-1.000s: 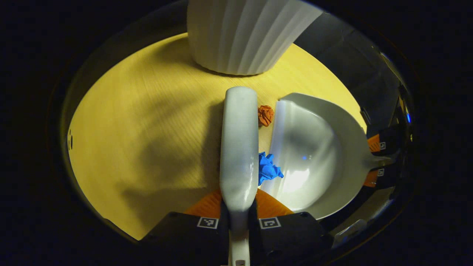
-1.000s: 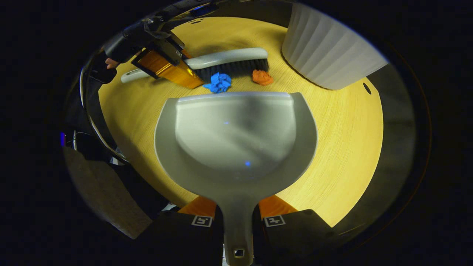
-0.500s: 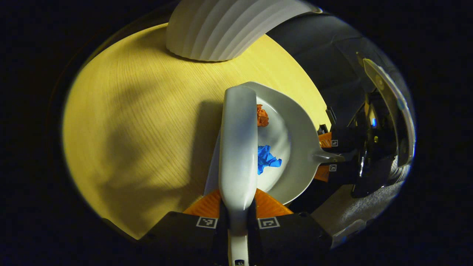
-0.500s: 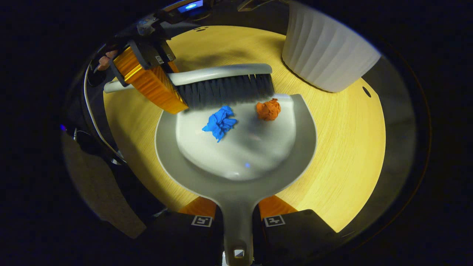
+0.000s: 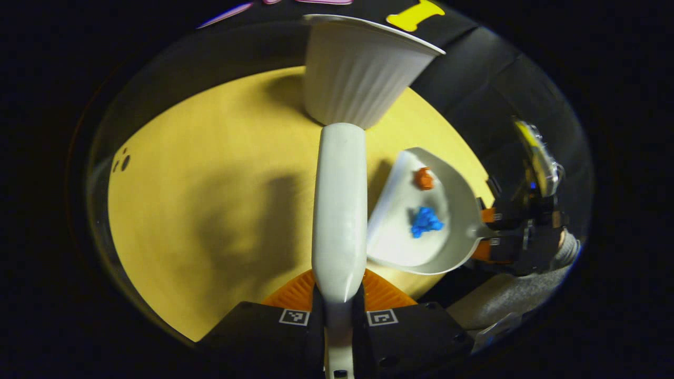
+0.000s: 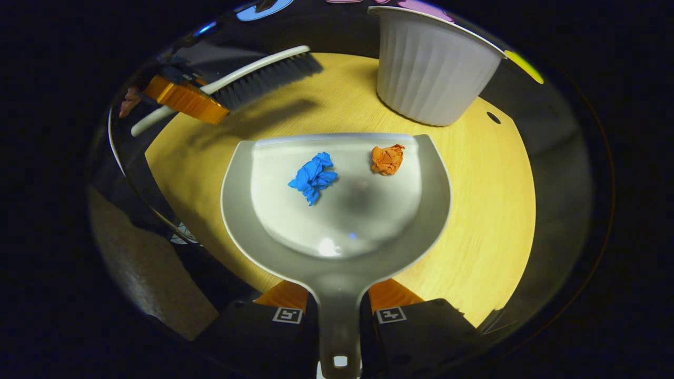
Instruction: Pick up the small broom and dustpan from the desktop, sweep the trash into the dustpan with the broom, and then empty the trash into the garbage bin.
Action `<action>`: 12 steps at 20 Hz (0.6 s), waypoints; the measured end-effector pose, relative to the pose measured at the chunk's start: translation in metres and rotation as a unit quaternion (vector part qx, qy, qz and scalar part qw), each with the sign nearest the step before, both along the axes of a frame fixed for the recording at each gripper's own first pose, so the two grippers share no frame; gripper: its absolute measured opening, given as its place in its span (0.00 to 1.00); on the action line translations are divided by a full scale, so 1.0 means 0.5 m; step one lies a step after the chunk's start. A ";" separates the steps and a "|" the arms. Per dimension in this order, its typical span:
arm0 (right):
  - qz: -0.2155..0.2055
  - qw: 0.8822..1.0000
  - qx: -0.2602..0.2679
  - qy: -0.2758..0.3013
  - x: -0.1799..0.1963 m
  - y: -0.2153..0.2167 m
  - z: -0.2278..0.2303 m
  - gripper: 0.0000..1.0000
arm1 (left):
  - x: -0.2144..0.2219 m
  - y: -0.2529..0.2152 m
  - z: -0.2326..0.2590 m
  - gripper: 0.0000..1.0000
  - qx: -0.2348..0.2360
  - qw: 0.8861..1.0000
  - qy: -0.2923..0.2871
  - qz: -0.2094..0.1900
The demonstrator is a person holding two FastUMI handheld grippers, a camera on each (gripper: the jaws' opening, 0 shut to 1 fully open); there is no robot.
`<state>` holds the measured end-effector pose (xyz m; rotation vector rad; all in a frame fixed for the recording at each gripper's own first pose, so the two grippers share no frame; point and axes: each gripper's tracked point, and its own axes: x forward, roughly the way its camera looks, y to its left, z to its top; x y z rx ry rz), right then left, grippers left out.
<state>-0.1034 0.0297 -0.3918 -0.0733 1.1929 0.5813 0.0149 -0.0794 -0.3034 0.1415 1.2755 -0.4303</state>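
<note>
Sweep-up w/ trash aboard: right gripper [image 6: 338, 310] clamps the dustpan [image 6: 337, 252] handle — blue wad [image 6: 313, 176] and orange wad [image 6: 387, 159] sit in the pan. Left gripper [image 5: 338, 308] grips the broom [image 5: 339, 205], raised above the desk [image 5: 210, 210], near the white bin [image 6: 429, 73].

We see the counter [image 6: 474, 210] as pale wood with fine straight grain and a matt finish. The dustpan [image 6: 337, 247] looks like smooth grey plastic, faintly glossy where small highlights sit on its floor. The blue scrap [image 6: 312, 176] and the orange scrap [image 6: 387, 159] read as crumpled paper. The broom [image 5: 339, 210] has a smooth plastic back and dark bristles. The bin [image 6: 429, 73] is white, ribbed and matt.
</note>
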 end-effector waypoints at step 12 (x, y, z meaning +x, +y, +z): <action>-0.095 0.995 0.010 -0.034 0.099 -0.107 0.319 0.39 | -0.097 0.148 -0.095 0.25 0.032 0.998 0.009 0.059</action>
